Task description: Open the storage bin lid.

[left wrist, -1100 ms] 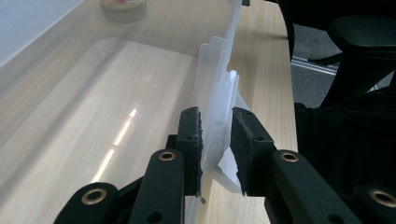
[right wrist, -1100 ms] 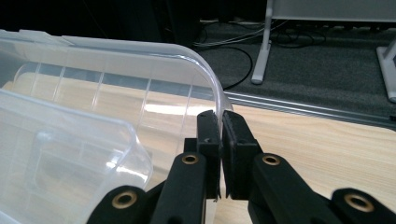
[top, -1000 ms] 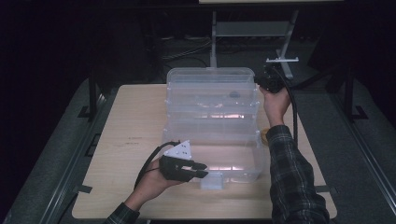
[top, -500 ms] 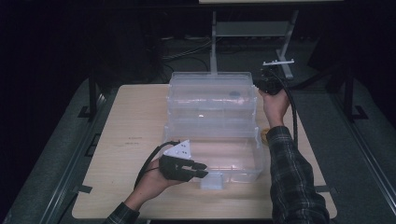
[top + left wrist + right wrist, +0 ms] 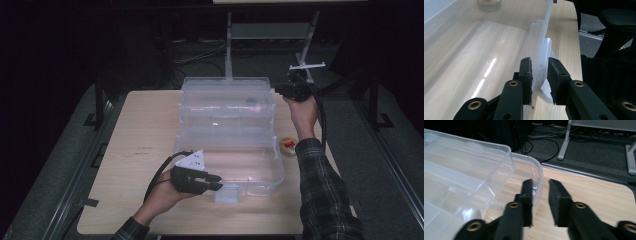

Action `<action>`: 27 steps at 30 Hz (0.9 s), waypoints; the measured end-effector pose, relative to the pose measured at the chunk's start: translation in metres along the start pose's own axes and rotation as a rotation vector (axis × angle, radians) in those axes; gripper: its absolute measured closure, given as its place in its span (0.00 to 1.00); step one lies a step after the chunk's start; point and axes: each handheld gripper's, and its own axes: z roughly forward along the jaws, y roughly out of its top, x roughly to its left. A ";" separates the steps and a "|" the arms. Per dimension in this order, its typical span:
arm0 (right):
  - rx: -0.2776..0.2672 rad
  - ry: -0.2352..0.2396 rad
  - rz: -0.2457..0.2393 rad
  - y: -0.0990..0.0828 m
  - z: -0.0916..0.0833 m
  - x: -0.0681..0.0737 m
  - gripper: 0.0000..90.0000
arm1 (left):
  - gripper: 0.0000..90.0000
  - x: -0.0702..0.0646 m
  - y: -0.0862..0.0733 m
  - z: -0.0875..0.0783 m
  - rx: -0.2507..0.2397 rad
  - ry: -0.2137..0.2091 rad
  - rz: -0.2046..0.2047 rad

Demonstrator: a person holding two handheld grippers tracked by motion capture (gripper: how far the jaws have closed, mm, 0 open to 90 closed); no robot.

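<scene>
**Two grippers at opposite ends of one clear plastic box**

A single clear plastic storage box sits on a pale wood-grain table, running from near the front edge toward the far edge. Its walls are thin, glossy and see-through, with rounded corners, and the wood shows through its flat floor. Its hinged lid, of the same clear plastic, lies open toward the far side of the table, with moulded ridges and a small round mark on it.

The left gripper is at the box's front wall, near the table's front edge. In the left gripper view its two black, rough-faced jaws stand a little apart on either side of a white translucent latch tab that stands up from the box rim; the left pad looks to touch the plastic, while the right pad shows a gap, so a firm clamp cannot be told. A grey three-cornered plate tops this gripper.

The right gripper is at the lid's far right corner, near the table's far edge. In the right gripper view its jaws are apart, with the lid's curved rim passing between them, next to the left pad.

One small round container, with red on top, rests on the table just right of the box, beside the person's plaid sleeve.
</scene>
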 end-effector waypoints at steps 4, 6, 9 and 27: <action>0.017 -0.008 -0.019 -0.005 -0.006 -0.002 0.67 | 0.82 0.000 0.000 0.000 0.001 -0.002 0.000; 0.030 -0.005 -0.022 -0.008 -0.008 -0.004 0.62 | 0.82 0.000 0.000 0.000 0.000 -0.003 0.001; 0.026 -0.017 -0.031 -0.011 -0.014 -0.005 0.56 | 0.82 0.000 0.000 0.000 0.001 -0.005 0.001; 0.046 -0.023 -0.043 -0.038 -0.043 -0.013 0.38 | 0.82 0.001 0.000 0.000 -0.001 -0.015 -0.002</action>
